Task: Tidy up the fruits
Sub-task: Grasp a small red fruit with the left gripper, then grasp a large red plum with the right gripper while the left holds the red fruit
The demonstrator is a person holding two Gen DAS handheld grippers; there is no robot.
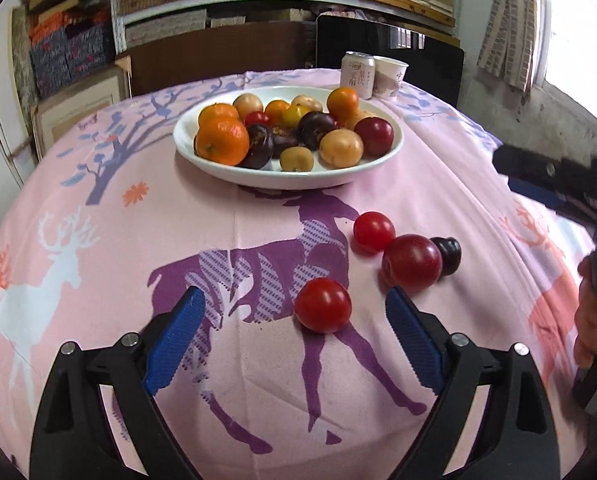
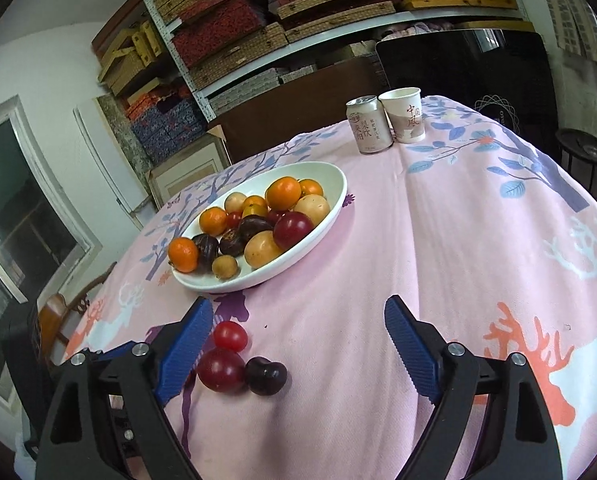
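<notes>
Fruit is being sorted out of the white plate [image 1: 394,148] onto the pink cloth of the bench [image 1: 138,240]. Your left tool [image 1: 292,312] stands wide open with nothing gripped; a red tomato [image 1: 323,305] lies loose on the cloth between its blue pads, nearer the right one. Just beyond sit a smaller tomato [image 1: 373,231], a red plum [image 1: 412,262] and a dark cherry [image 1: 450,254], touching in a cluster. Your right tool [image 2: 298,340] is likewise wide open and empty, with that cluster just by its left pad [image 2: 186,348]. I judge a drop-off is finished and the next pick is due: reach back to the plate for another red fruit, such as the plum [image 1: 374,136] near its rim.
</notes>
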